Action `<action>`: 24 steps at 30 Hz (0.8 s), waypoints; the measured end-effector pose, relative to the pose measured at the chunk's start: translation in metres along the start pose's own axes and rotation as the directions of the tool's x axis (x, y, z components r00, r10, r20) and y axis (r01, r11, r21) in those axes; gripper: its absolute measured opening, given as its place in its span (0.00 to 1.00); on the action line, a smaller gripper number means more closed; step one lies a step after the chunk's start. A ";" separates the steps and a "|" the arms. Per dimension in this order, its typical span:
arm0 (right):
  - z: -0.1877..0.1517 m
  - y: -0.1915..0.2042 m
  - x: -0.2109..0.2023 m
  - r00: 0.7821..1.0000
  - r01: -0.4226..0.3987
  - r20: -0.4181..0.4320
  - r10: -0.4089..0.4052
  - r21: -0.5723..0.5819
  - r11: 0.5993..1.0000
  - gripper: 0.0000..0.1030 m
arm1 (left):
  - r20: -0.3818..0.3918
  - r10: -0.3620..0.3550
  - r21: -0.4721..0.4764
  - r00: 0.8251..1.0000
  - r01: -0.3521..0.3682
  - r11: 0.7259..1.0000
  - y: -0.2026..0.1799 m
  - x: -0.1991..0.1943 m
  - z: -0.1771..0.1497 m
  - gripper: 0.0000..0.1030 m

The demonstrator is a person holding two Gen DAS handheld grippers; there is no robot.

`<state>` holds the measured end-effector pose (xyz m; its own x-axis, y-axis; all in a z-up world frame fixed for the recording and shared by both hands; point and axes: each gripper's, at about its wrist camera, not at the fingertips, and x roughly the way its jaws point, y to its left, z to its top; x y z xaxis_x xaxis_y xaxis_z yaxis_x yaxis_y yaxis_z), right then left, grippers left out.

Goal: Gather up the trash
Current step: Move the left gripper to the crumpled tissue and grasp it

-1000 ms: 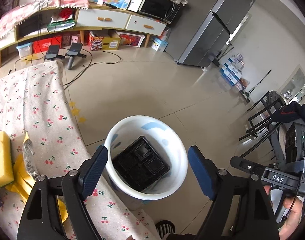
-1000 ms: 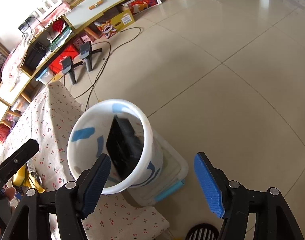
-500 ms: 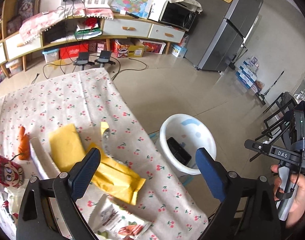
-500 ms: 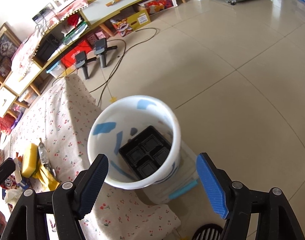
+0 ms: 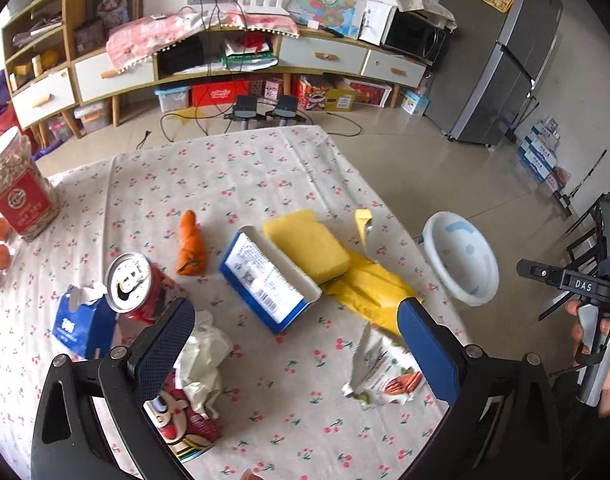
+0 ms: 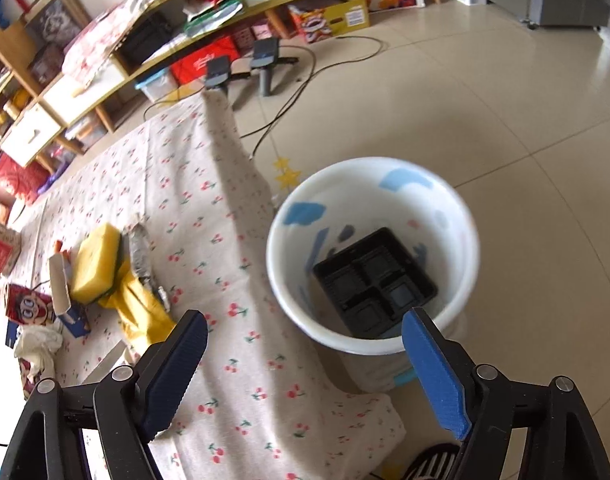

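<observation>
A table [image 5: 265,168] with a cherry-print cloth is filling most of the left wrist view, and everything here is placed relative to it. Going left to right across the table: a clear jar [image 5: 17,188] with a red label is standing at the far left edge, holding something pale and grainy. A blue tissue box [image 5: 79,322] is sitting nearer the front, with white tissue poking out of its top. A red can [image 5: 139,290] is standing just beside it, its top opened. Crumpled white paper [image 5: 201,364] is lying in front of the can. An orange carrot-like piece [image 5: 191,246] is lying near the table's middle. A blue and white carton [image 5: 267,276] is lying on its side, its open end showing nothing inside. A yellow sponge [image 5: 307,244] is touching it, resting on a yellow wrapper [image 5: 369,286]. A torn snack packet [image 5: 381,376] is lying near the front right.

Off the table's right edge, on the floor, a white bin [image 6: 371,252] is standing upright, holding a black compartment tray [image 6: 375,284] that is leaning against its inner wall.

The left gripper [image 5: 295,342] is hanging over the table front, fingers spread wide, gripping nothing. The right gripper [image 6: 305,364] is hanging over the bin's near rim, fingers likewise wide apart and holding nothing.
</observation>
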<state>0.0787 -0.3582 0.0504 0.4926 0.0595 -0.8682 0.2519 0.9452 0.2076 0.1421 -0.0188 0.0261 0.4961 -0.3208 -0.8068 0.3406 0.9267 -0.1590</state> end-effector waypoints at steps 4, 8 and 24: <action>-0.002 0.020 0.015 0.999 0.004 -0.032 -0.005 -0.034 0.999 0.85 | -0.066 0.055 -0.009 0.996 -0.056 0.998 0.025 0.006 -0.018 0.99; -0.005 0.030 0.029 0.997 0.002 -0.072 -0.004 -0.028 1.000 0.85 | -0.128 0.033 -0.053 0.991 -0.040 0.998 0.042 0.013 -0.027 0.99; -0.003 0.064 0.052 0.993 0.000 -0.121 -0.008 -0.063 0.998 0.85 | -0.222 0.068 -0.067 0.973 -0.085 0.994 0.060 0.060 -0.023 0.37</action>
<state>0.1178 -0.2936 0.0166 0.3861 0.0908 -0.9180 0.1985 0.9636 0.1788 0.1736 0.0224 -0.0449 0.3283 -0.2054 -0.9220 0.2425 0.9617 -0.1279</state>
